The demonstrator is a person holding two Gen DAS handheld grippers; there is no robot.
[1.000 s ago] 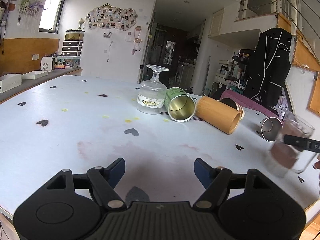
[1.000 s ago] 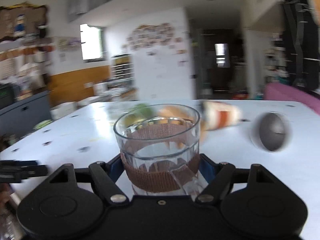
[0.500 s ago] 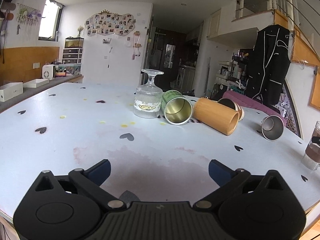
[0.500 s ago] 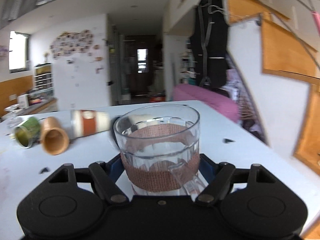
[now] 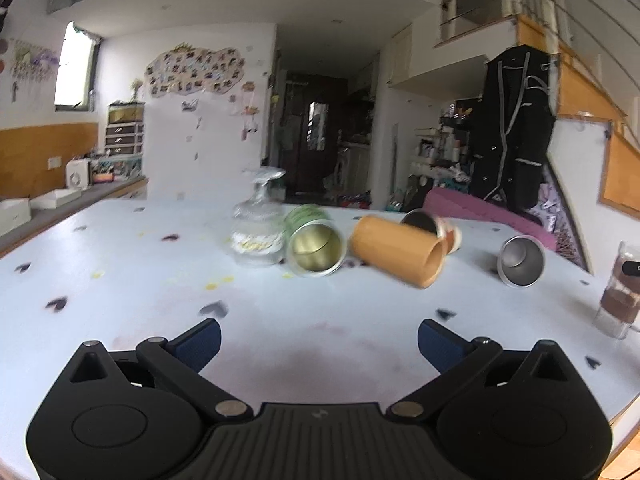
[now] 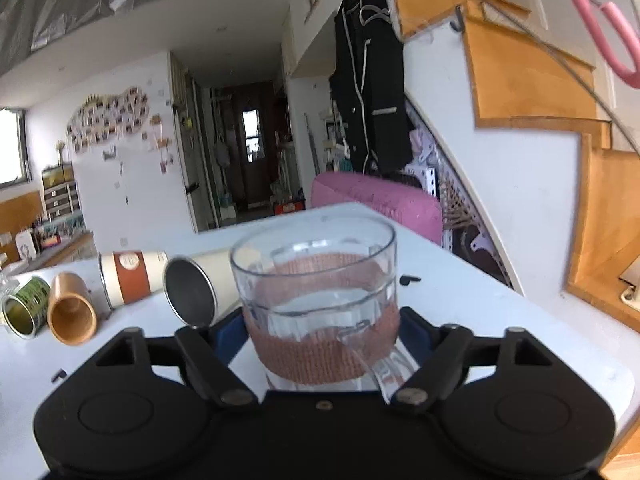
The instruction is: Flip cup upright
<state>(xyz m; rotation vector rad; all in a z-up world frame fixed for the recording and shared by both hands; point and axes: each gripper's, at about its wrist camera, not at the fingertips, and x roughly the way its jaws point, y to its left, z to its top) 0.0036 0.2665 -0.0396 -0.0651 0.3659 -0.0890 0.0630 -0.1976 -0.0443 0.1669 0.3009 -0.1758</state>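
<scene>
Right wrist view: right gripper [image 6: 322, 330] pinching clear ribbed glass mug with brown woven band [image 6: 320, 300], standing it upright on white tabletop [image 6: 480, 304], likely releasing next; left gripper [image 5: 319, 338] hovering spread wide, empty.

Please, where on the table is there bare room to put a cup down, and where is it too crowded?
Bare room: the wide white table surface between the open left gripper and the row of cups. Crowded: the row itself, where the upturned glass goblet, green tin, bamboo cup and steel cup lie close together. The right gripper holds the glass mug near the right edge.
</scene>
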